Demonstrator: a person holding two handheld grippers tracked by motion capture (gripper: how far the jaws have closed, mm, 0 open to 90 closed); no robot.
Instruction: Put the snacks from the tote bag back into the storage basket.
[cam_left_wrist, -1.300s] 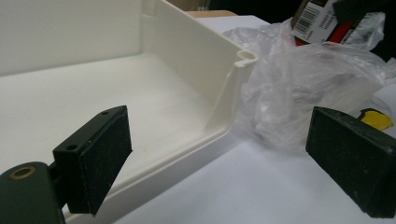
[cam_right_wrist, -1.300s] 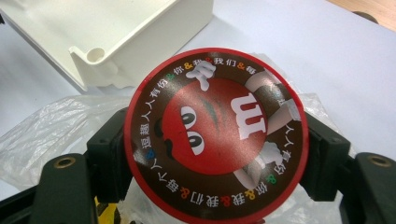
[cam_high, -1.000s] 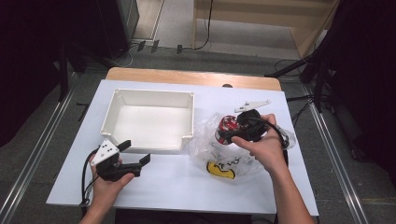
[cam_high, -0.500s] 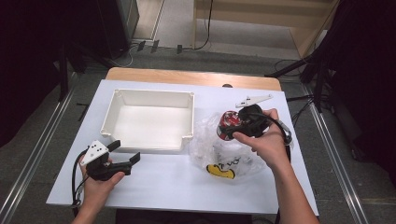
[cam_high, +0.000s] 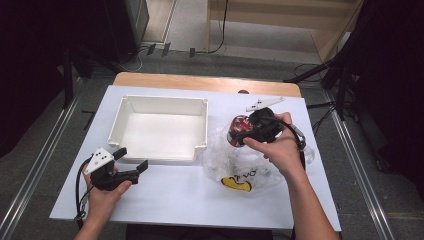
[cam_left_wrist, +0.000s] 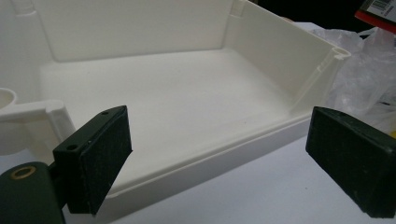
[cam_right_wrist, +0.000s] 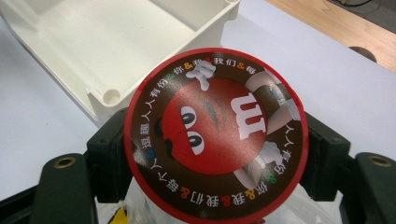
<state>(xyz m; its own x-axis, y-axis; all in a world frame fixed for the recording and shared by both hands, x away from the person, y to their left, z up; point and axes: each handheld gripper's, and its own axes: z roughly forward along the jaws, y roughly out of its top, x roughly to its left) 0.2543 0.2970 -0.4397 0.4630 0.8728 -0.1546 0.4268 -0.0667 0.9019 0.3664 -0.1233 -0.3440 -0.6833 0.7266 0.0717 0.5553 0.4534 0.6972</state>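
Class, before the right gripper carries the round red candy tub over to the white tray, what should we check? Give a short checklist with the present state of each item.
1. Right gripper jaws clamp the round red-lidded candy tub on both sides: ok.
2. Tub lifted out of the crinkled clear plastic bag: ok.
3. White rectangular plastic tray holds nothing: ok.
4. Left gripper outside the tray, jaws open: ok.
5. Tub's lid sealed: cannot tell.
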